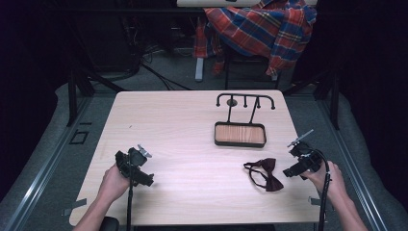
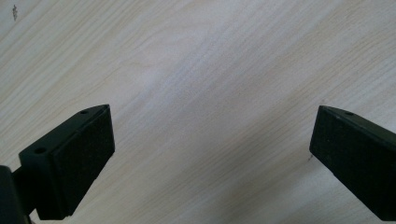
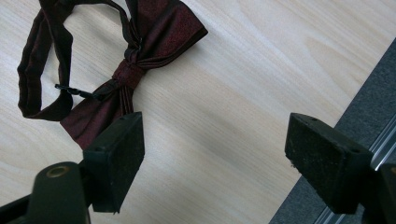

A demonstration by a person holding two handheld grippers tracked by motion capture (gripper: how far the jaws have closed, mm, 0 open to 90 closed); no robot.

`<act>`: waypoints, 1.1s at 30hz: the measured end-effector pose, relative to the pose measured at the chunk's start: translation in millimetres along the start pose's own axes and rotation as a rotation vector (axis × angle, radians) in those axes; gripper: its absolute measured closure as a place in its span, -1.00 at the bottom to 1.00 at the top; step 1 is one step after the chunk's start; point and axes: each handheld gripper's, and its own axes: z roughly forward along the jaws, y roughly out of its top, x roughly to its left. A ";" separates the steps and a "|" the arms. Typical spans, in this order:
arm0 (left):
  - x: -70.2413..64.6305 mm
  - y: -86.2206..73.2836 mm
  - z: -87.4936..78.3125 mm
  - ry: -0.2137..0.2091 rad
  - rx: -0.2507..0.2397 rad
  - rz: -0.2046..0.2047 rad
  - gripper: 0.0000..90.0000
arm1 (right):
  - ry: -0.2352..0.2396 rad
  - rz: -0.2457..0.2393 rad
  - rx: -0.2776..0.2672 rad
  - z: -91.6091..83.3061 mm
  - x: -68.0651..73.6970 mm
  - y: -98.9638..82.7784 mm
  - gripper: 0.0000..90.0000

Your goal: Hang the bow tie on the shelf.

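A dark red bow tie (image 1: pixel 264 173) with its neck strap lies on the light wooden table (image 1: pixel 192 144), toward the front right. My right gripper (image 1: pixel 290 172) hovers just right of it, open, with nothing between its jaws. In the right gripper view the bow tie (image 3: pixel 135 56) lies ahead and to the left of the open right gripper (image 3: pixel 215 154). My left gripper (image 1: pixel 146 182) is at the front left, held by a hand, far from the tie. In the left gripper view my left gripper (image 2: pixel 210 149) stands wide open over bare wood.
A black stand with hooks and a wooden tray base (image 1: pixel 239 134) sits right of the table's middle. Behind the table, a plaid cloth (image 1: pixel 264 29) is draped over a chair. The table's right edge and grey floor (image 3: pixel 373 93) lie close beside my right gripper.
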 end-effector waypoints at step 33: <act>-0.8 1.7 0.5 -0.020 -0.009 0.021 -0.99 | 0.004 -0.217 -0.097 -2.8 21.9 22.5 -0.65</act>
